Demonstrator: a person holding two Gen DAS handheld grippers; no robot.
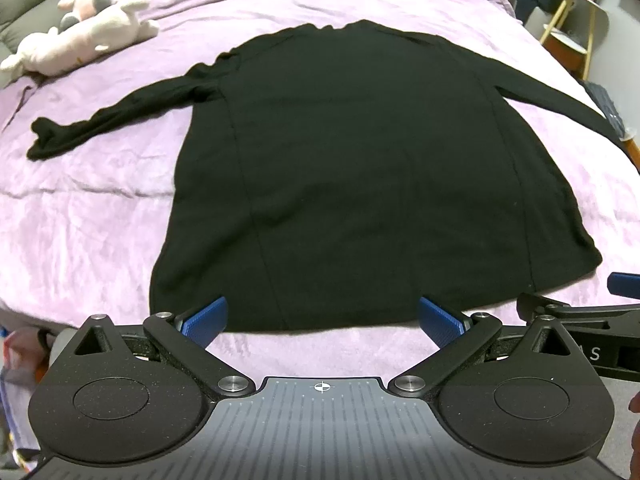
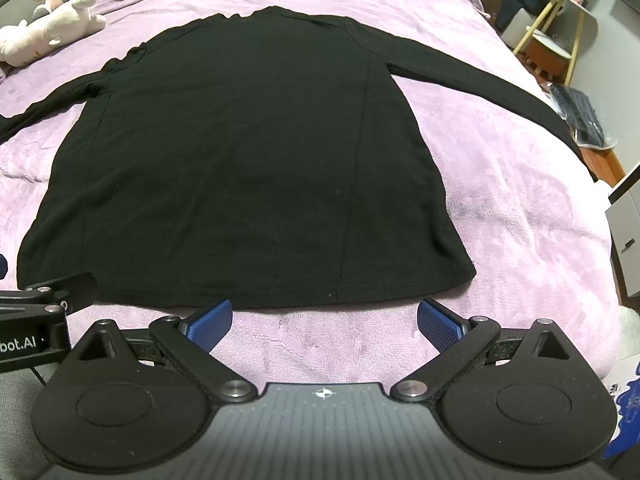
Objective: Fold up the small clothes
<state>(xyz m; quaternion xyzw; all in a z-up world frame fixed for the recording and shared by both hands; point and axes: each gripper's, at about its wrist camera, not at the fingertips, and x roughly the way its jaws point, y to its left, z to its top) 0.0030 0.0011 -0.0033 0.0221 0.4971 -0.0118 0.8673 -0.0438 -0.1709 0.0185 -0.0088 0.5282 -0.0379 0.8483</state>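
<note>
- The black long-sleeved top (image 1: pixel 352 160) lies flat on the purple bedspread (image 1: pixel 100 220), hem nearest, neck far, sleeves spread sideways.
- Plush toys (image 1: pixel 88 28) sit beyond the left sleeve.
- Left gripper (image 1: pixel 322 322) and right gripper (image 2: pixel 324 320) spread wide, empty, at the hem.

light: soft, even, indoor | shadows: faint | focus: sharp | edges: strong fisheye bending
</note>
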